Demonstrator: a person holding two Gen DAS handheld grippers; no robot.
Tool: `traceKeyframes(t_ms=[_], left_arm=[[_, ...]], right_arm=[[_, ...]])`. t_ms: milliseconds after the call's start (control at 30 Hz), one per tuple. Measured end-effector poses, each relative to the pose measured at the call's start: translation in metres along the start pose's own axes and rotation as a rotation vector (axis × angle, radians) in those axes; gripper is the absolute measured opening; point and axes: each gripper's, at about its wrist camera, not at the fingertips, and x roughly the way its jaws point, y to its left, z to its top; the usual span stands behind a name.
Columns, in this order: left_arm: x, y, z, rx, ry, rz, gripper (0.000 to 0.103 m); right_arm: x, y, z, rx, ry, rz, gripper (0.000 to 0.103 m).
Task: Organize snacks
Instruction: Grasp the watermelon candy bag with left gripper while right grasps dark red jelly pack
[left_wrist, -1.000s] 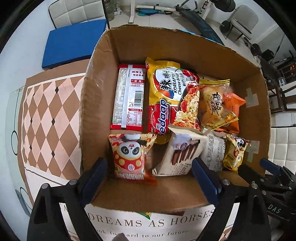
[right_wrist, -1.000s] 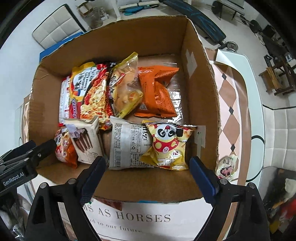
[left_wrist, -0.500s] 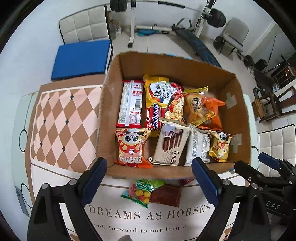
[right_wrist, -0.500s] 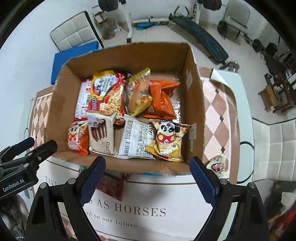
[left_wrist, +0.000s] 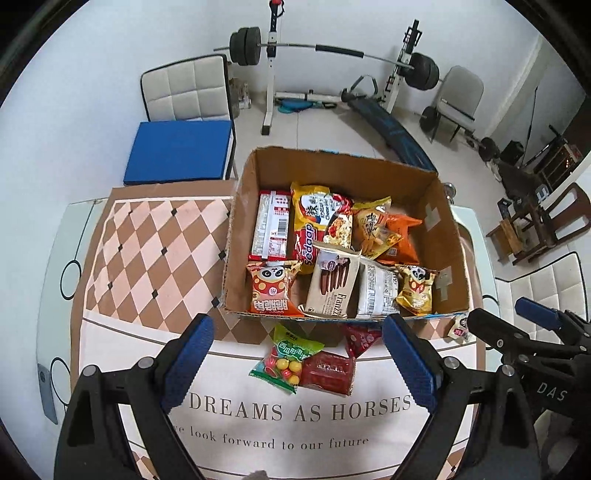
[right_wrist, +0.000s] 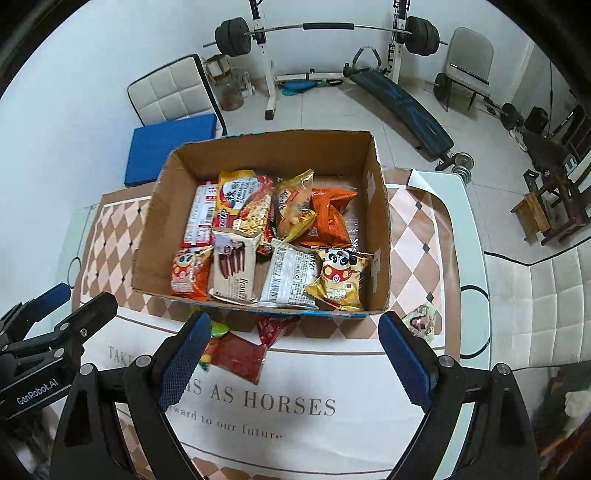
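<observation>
Box (left_wrist: 236, 236), frame centre: we judge stiff card, light, holds about 9 packets.

Red packet (left_wrist: 327, 371), lower centre, on cloth (left_wrist: 295, 424) just outside box: we judge light, crinkly, slippery; pinch edge. Long axis left-right.

Candy bag (left_wrist: 286, 356) touching its left, tilted.

Left gripper (left_wrist: 299, 363), right gripper (right_wrist: 295, 363): jaws wide, empty.

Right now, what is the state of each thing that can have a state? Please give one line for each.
Cardboard box: open on top, filled with snack packets.
Green candy bag: sealed, lying on the table outside the box.
Red packet: flat on the table beside the candy bag.
Left gripper: open, empty.
Right gripper: open, empty.
</observation>
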Motion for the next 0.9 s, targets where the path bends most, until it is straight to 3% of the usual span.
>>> traceKeyframes(t_ms=[200, 300, 467, 633, 900], left_arm=[[-0.009, 0.012, -0.013, -0.047, -0.023, 0.047, 0.094], [0.006, 0.024, -0.027, -0.065, 0.011, 0.093, 0.094], [0.054, 0.053, -0.057, -0.092, 0.134, 0.139, 0.094], [0.116, 0.052, -0.070, 0.004, 0.229, 0.098, 0.094], [0.196, 0.024, -0.067, 0.132, 0.350, 0.011, 0.094]], right_arm=[[0.000, 0.005, -0.016, 0.038, 0.023, 0.063, 0.094], [0.031, 0.006, -0.031, 0.094, 0.107, 0.124, 0.094], [0.110, 0.012, -0.060, 0.165, 0.248, 0.214, 0.094], [0.158, 0.015, -0.076, 0.137, 0.291, 0.220, 0.088], [0.172, 0.010, -0.079, -0.026, 0.275, 0.174, 0.088]])
